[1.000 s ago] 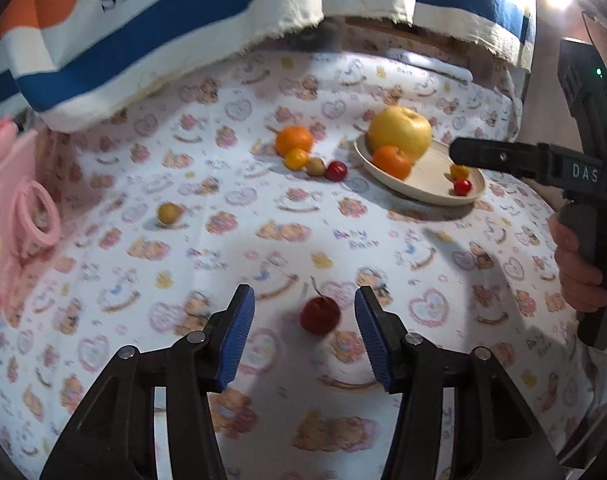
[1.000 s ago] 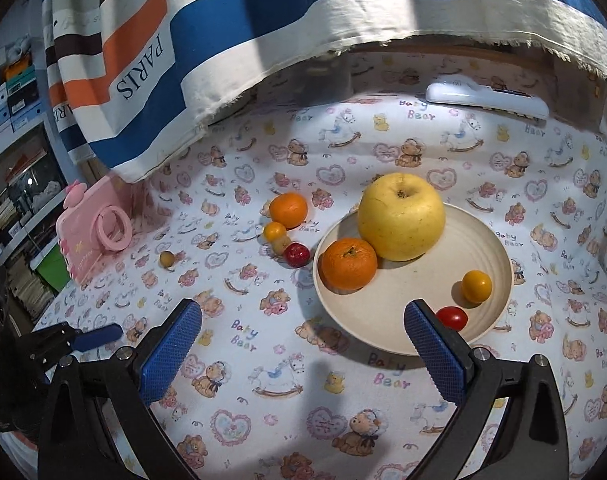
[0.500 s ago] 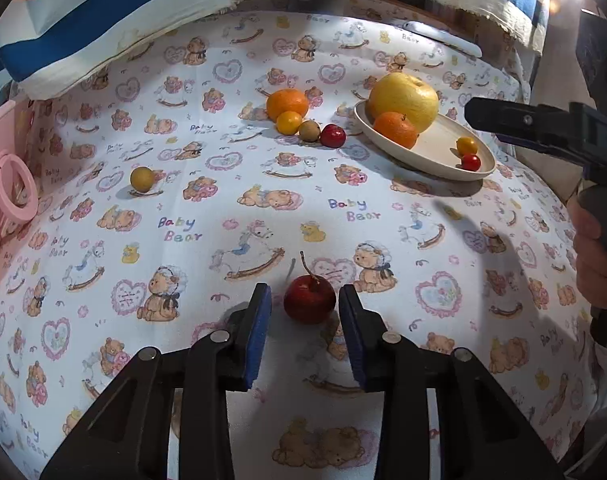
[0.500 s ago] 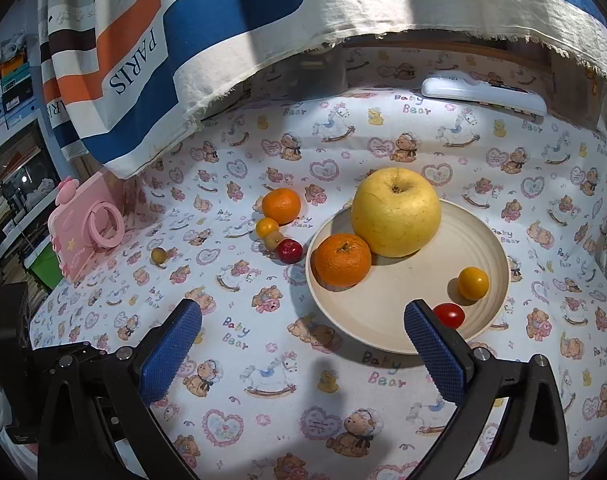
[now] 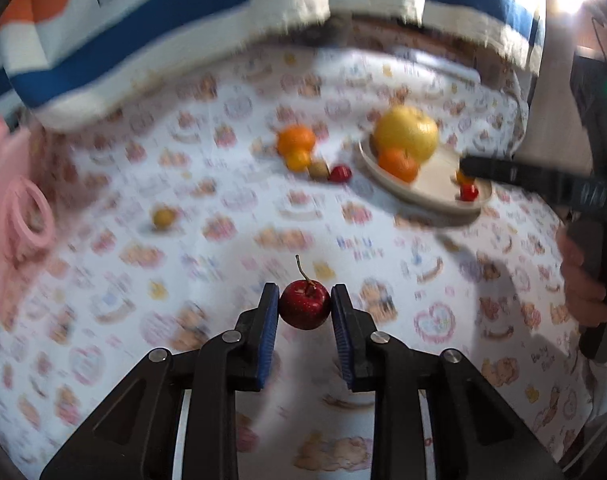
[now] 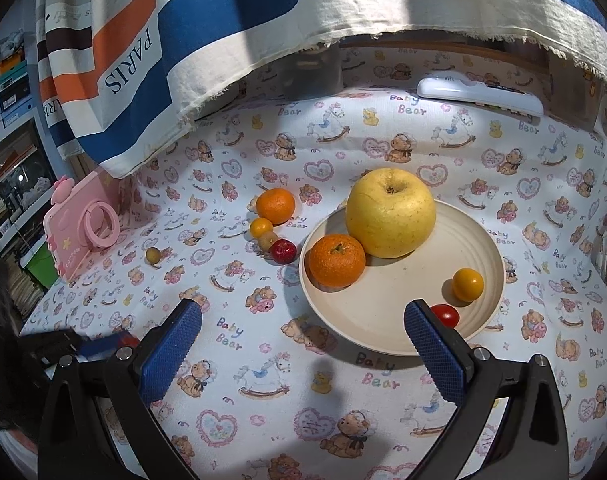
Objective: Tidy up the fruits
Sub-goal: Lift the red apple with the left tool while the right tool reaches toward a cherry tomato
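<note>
Teddy-bear cloth [image 6: 263, 380] covers the table under a striped towel [image 6: 231, 32]; left gripper [image 5: 305, 312] clamps a cherry [image 5: 304, 309], right gripper [image 6: 303, 344] gapes above the plate [image 6: 383, 320]

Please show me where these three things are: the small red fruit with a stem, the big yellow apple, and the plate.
small red fruit with a stem [image 5: 304, 306], left wrist view, middle of its skin.
big yellow apple [image 6: 390, 216], right wrist view, centre of its front.
plate [image 6: 387, 312], right wrist view, bare inner floor.

Striped PARIS cloth [image 6: 135, 56], pink toy camera [image 6: 83, 228], white remote [image 6: 479, 90]
</note>
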